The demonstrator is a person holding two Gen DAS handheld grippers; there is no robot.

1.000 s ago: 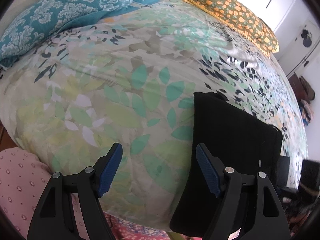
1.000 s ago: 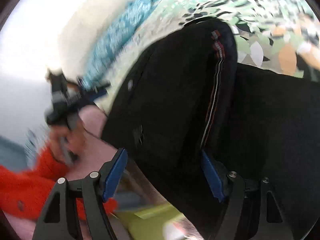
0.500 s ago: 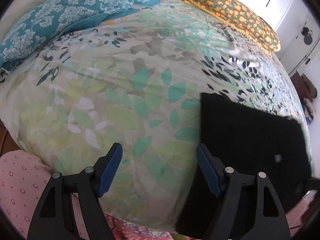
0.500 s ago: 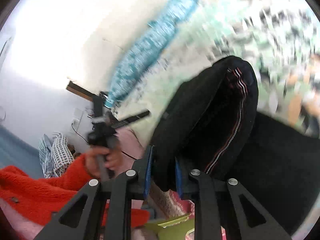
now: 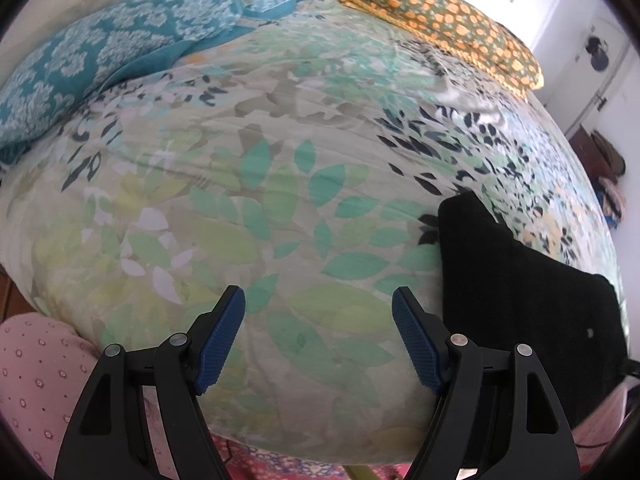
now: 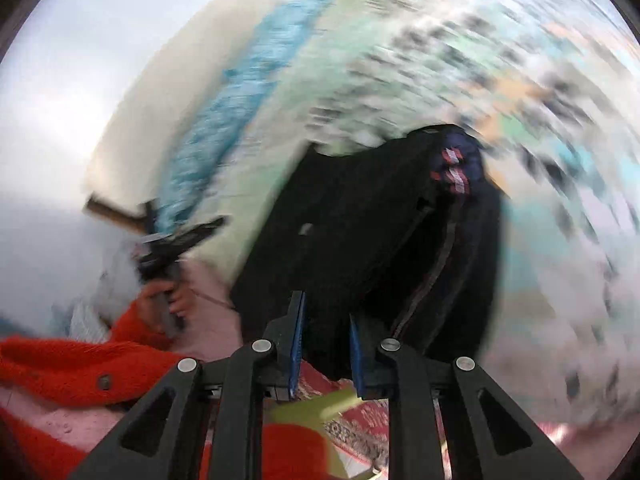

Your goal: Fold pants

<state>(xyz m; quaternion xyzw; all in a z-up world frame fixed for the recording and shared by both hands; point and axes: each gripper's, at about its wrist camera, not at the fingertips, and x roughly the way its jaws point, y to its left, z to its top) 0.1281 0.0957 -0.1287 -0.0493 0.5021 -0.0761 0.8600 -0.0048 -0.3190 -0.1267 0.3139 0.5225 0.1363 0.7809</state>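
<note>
Black pants [image 5: 520,292] lie folded on the leaf-print bedspread [image 5: 280,160] at the lower right of the left wrist view. My left gripper [image 5: 318,316] hangs open over the bare bedspread, left of the pants, holding nothing. In the blurred right wrist view my right gripper [image 6: 326,320] is shut on a lifted edge of the black pants [image 6: 360,216], whose striped side seam [image 6: 452,172] runs down the right. The left gripper [image 6: 176,240] shows there too, held by a hand with an orange sleeve [image 6: 80,364].
Teal patterned pillows [image 5: 120,48] lie at the head of the bed, and an orange-dotted pillow [image 5: 448,24] at the far right. A pink dotted cloth [image 5: 36,380] is at the lower left. A patterned rug [image 6: 360,428] lies below the bed's edge.
My right gripper closed on the pants' edge and rose, pulling the cloth up and across. In the left wrist view the pants shifted right and changed outline. The left gripper barely moved.
</note>
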